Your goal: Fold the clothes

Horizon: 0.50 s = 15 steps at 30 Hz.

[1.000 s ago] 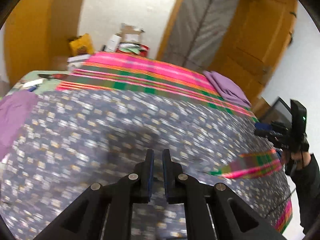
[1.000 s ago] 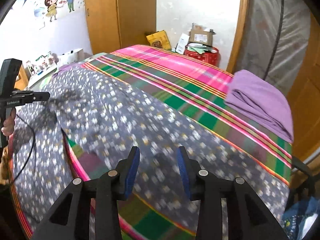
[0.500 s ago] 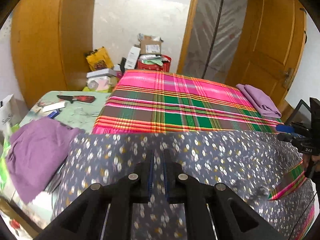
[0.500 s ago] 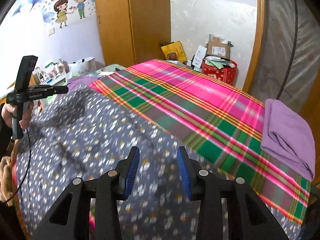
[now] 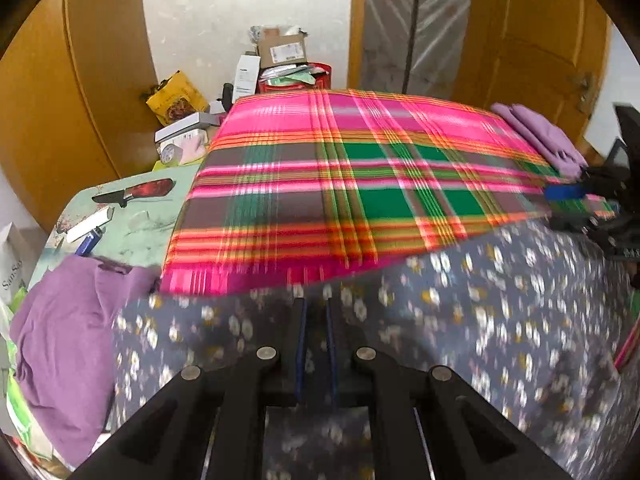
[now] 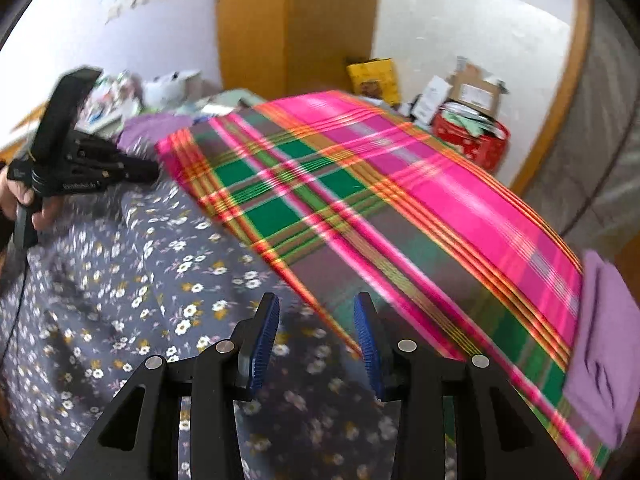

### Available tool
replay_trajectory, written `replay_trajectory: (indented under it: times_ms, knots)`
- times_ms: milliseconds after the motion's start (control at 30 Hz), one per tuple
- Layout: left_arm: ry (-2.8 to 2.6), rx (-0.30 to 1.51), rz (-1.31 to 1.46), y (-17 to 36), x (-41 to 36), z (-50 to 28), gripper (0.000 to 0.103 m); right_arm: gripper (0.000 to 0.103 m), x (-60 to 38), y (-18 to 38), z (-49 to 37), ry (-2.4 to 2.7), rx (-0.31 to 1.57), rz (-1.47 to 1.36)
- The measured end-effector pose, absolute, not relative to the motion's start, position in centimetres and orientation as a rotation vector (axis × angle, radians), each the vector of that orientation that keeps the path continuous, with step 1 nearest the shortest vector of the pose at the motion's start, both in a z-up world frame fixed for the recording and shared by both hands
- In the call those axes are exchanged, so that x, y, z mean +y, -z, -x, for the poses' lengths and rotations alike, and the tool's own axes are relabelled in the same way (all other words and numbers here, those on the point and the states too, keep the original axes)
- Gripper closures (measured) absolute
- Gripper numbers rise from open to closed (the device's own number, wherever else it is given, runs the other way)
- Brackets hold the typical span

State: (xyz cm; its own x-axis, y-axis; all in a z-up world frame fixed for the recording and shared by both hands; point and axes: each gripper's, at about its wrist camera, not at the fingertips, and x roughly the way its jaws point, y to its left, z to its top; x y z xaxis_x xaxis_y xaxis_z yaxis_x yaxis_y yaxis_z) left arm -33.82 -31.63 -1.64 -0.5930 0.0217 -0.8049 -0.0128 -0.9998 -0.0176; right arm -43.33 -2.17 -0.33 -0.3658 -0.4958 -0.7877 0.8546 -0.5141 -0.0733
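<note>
Red round tub (image 6: 472,142) stuffed with papers; one grey floral cloth (image 6: 132,280); left hand-held gripper (image 5: 316,316) clenched on it, right hand-held gripper (image 6: 316,316) released.

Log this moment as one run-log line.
left gripper: jaws narrow, grip on floral garment unclear | right gripper: jaws open over it | plaid sheet: partly covered

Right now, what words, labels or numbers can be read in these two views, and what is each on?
"SanSa": on the white bag at the left edge; the rest is cut off.
Print on the left gripper: blurred, unreadable.
Shipping label on the cardboard box: too small to read.
Print on the tall white box: too small to read.
</note>
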Motion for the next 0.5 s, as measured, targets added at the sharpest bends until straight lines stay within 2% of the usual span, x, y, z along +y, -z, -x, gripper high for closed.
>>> replay_trajectory:
  times_ms: [200,400,467,500]
  knots:
    - [-2.765,-0.072,1.38,1.5,-32.5,32.4,0.095,0.062,-3.5,1.7,43.5,1.877,0.632,-0.954]
    - [-2.762,-0.125,1.345,1.7,-33.0,32.2,0.095,0.057,-3.5,2.1,44.8,1.821,0.583,-1.021]
    - [-2.765,-0.124,1.339,1.7,-33.0,32.1,0.095,0.058,-3.7,2.0,44.5,1.791,0.623,-1.026]
    - [-2.766,-0.124,1.338,1.7,-33.0,32.0,0.095,0.064,-3.8,2.0,44.3,1.775,0.641,-1.028]
